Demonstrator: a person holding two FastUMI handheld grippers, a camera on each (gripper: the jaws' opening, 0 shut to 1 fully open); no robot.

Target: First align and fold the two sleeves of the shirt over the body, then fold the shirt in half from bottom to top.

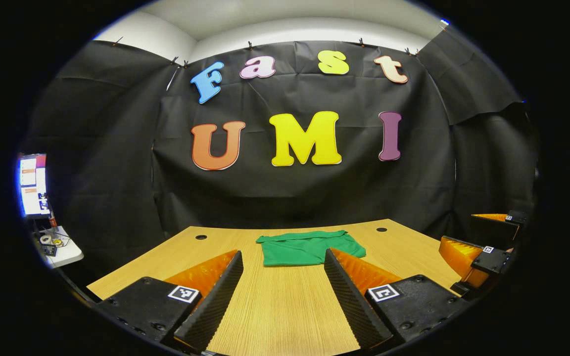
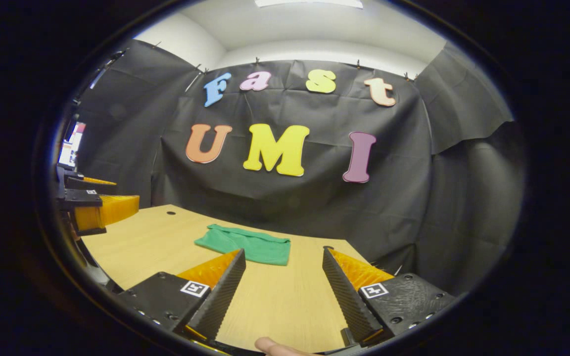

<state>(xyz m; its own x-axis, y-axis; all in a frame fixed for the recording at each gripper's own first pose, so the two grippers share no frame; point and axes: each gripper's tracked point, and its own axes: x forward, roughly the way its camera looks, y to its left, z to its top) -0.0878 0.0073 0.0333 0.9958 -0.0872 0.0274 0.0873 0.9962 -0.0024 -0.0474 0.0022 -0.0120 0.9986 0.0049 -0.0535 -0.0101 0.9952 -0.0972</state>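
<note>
A green shirt (image 1: pixel 307 247) lies folded into a compact rectangle toward the far side of the wooden table (image 1: pixel 285 306); in the right gripper view the same shirt (image 2: pixel 245 243) sits left of centre. My left gripper (image 1: pixel 282 269) hovers open above the table, short of the shirt, nothing between its fingers. My right gripper (image 2: pixel 282 269) is open too, nothing in it, with the shirt ahead and to its left. Off to the right in the left gripper view is the right gripper (image 1: pixel 483 247); at the left edge of the right gripper view is the left gripper (image 2: pixel 97 205).
Two cable holes (image 1: pixel 201 237) (image 1: pixel 381 229) sit near the table's far edge. A monitor (image 1: pixel 32 185) and a small white side table (image 1: pixel 62 249) stand at the far left. A fingertip (image 2: pixel 272 346) shows at the bottom of the right gripper view.
</note>
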